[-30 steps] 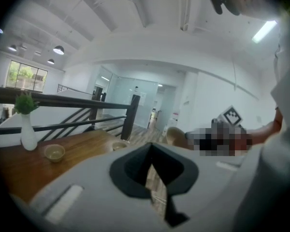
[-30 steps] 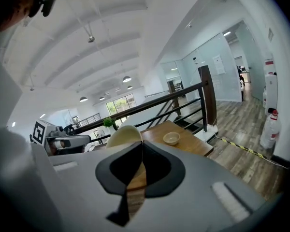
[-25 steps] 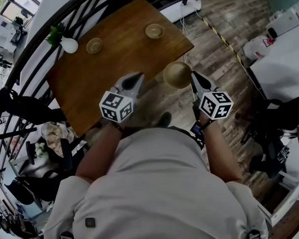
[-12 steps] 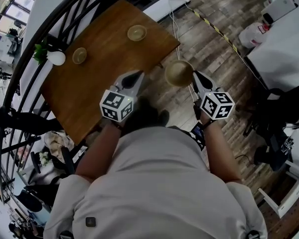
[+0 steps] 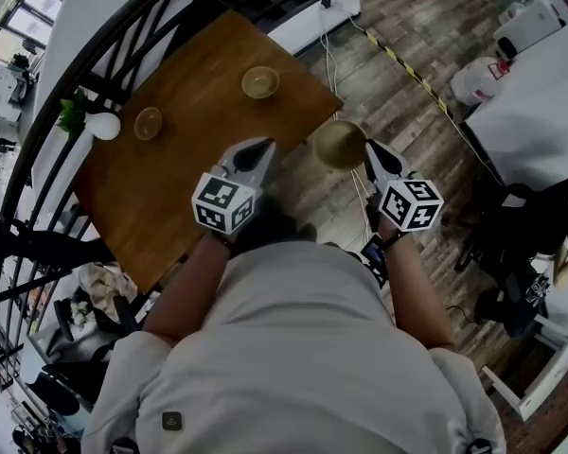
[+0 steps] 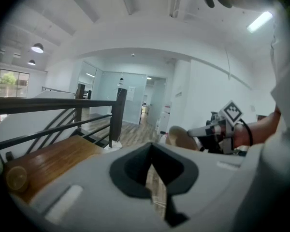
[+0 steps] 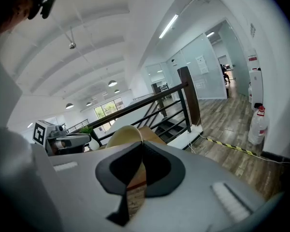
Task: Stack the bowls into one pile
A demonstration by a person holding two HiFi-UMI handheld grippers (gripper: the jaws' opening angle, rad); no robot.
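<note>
Wooden table (image 5: 199, 112) carries far-edge bowl (image 5: 259, 82) and left-edge bowl (image 5: 149, 123), well apart. Right gripper (image 5: 369, 149) clamps third bowl (image 5: 339, 144) beyond the table's right edge; left gripper (image 5: 260, 147) closed, empty. Nothing stacked yet.

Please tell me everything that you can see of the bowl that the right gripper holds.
The bowl is round, smooth and tan, wood-like. The right gripper is shut on its rim and holds it in the air, tilted, beside a corner of the wooden table, above the plank floor. Nothing else touches it.
</note>
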